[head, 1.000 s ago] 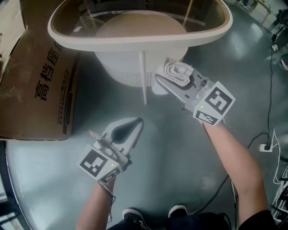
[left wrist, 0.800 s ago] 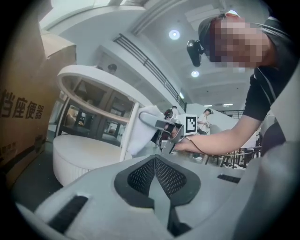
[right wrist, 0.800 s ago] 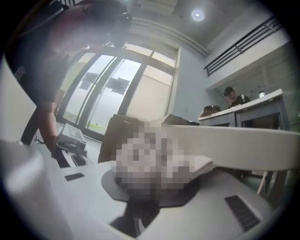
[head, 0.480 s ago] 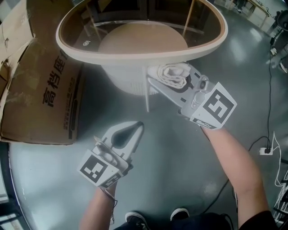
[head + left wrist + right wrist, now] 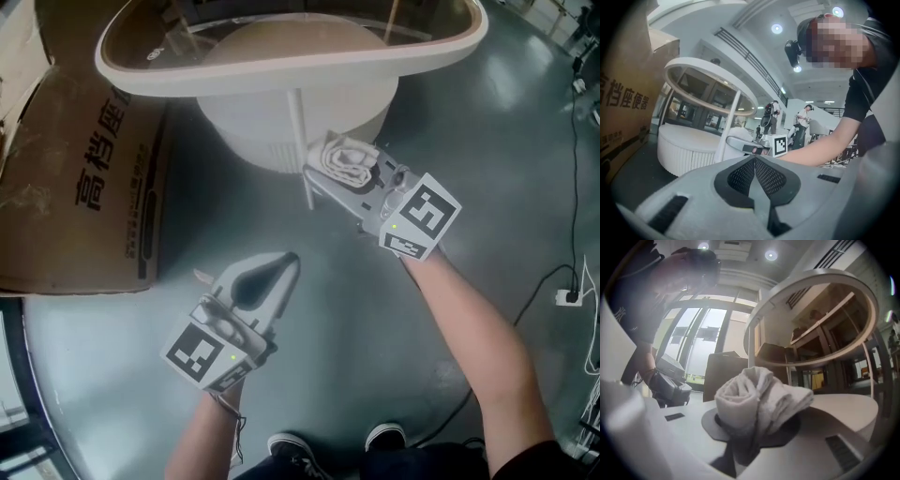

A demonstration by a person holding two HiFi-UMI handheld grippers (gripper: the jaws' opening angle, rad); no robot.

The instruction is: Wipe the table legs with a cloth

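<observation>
A thin white table leg [image 5: 299, 141] drops from the oval glass-topped table's rim [image 5: 281, 73] to the grey floor. My right gripper [image 5: 317, 172] is shut on a rolled white cloth [image 5: 349, 157], and its tip sits right beside the lower part of that leg; I cannot tell whether they touch. In the right gripper view the cloth [image 5: 757, 397] bulges between the pads and the leg [image 5: 751, 345] rises just behind it. My left gripper [image 5: 284, 265] hangs lower and nearer me over the floor, shut and empty. Its black pads [image 5: 740, 176] meet, with the leg [image 5: 726, 126] ahead.
A round white ribbed base [image 5: 272, 141] stands under the table behind the leg. A large brown cardboard box [image 5: 84, 178] lies at the left. A black cable and plug [image 5: 565, 295] run along the floor at the right. The person's shoes [image 5: 384, 437] show at the bottom.
My right gripper with the cloth has shifted left, closer to the leg. The left gripper has hardly moved. The head view has swung a little.
</observation>
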